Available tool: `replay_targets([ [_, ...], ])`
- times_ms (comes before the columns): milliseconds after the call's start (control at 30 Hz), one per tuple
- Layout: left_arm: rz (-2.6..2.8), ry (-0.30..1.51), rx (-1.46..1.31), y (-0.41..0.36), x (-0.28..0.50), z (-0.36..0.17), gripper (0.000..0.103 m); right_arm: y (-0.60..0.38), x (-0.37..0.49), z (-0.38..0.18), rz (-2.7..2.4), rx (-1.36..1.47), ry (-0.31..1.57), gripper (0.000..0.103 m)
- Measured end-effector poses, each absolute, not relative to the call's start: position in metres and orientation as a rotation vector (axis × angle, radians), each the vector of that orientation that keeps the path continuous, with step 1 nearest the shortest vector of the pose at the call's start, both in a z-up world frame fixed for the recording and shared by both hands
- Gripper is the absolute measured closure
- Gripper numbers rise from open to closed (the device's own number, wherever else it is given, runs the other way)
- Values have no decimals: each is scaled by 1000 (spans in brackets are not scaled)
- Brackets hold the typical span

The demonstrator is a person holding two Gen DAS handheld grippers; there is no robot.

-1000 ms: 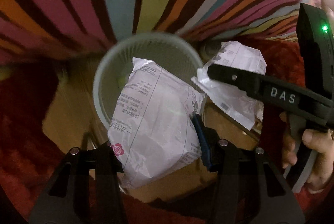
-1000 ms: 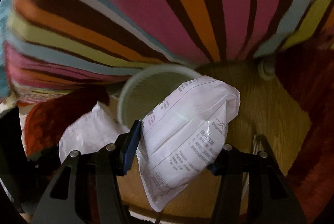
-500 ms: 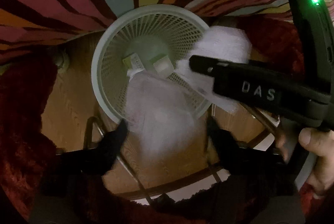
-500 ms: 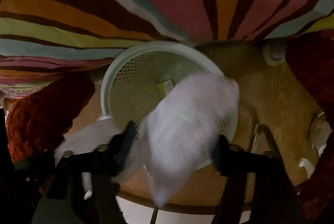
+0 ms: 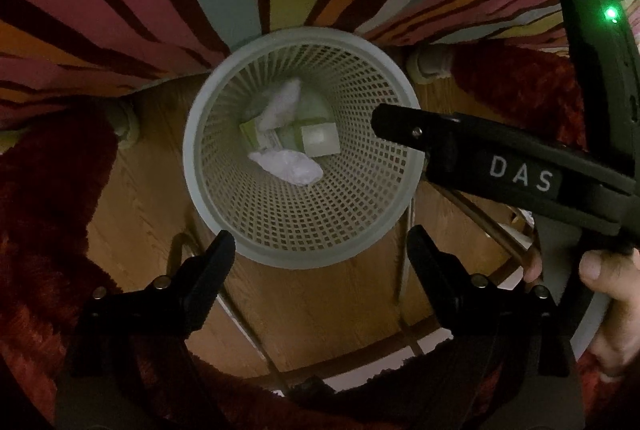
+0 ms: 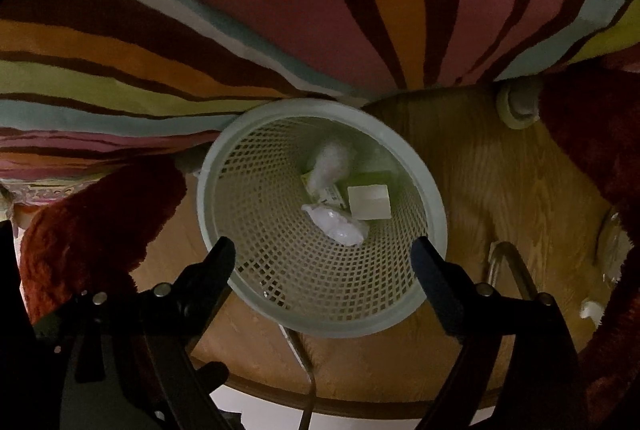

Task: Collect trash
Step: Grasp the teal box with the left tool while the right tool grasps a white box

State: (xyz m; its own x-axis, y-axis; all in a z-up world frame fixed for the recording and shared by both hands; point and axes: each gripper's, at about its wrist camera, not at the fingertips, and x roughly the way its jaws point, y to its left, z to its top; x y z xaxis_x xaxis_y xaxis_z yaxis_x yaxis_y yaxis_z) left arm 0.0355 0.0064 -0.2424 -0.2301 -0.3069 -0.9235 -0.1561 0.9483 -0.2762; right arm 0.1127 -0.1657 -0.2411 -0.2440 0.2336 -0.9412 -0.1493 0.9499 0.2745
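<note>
Over the basket (image 5: pixel 304 165) hang both grippers, pointing down into it. Left gripper (image 5: pixel 320 250) has its jaws wide & opening, w/ nothing between them. Right gripper (image 6: pixel 322 258) is the same: wide, opening, empty. From the left cam you can see the right one's black finger sticking out over the basket's right rim, w/ a hand (image 5: pixel 608 294) on its grip.

Trash is down at the basket bottom. Two white bags lie there: bag 1 (image 5: pixel 286 165) on the near side of the bottom, its long way running left-right; bag 2 (image 5: pixel 282 103) on the far side, standing more on end. Next to them, still at the bottom, are a pale box (image 5: pixel 320 139) & a small green-edged pack (image 5: pixel 256 133).

So the trash sits straight below both grippers, deep inside the basket. Both look about as near to it, I think. This drop looks done. Next trash must be somewhere outside the basket, & I can't see any on the wood floor (image 6: pixel 500 189) near it. Behind the basket is a striped cloth (image 6: pixel 280 9); red fuzzy stuff (image 6: pixel 92 222) lies to its sides.
</note>
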Motion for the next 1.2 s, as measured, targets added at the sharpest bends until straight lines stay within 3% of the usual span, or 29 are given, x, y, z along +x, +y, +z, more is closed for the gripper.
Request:
replay_targets([
  [267, -114, 1639, -297, 9, 29, -199, 18, -169, 112, -190, 463, 60, 1675, 18],
  [600, 12, 1285, -97, 16, 26, -114, 18, -191, 128, -59, 508, -40, 1105, 18],
  [833, 99, 994, -142, 54, 65, -56, 18, -199, 173, -3, 542, 3, 855, 18],
  [1200, 99, 852, -152, 89, 169, -33, 18, -165, 251, 13, 597, -60, 799, 18],
])
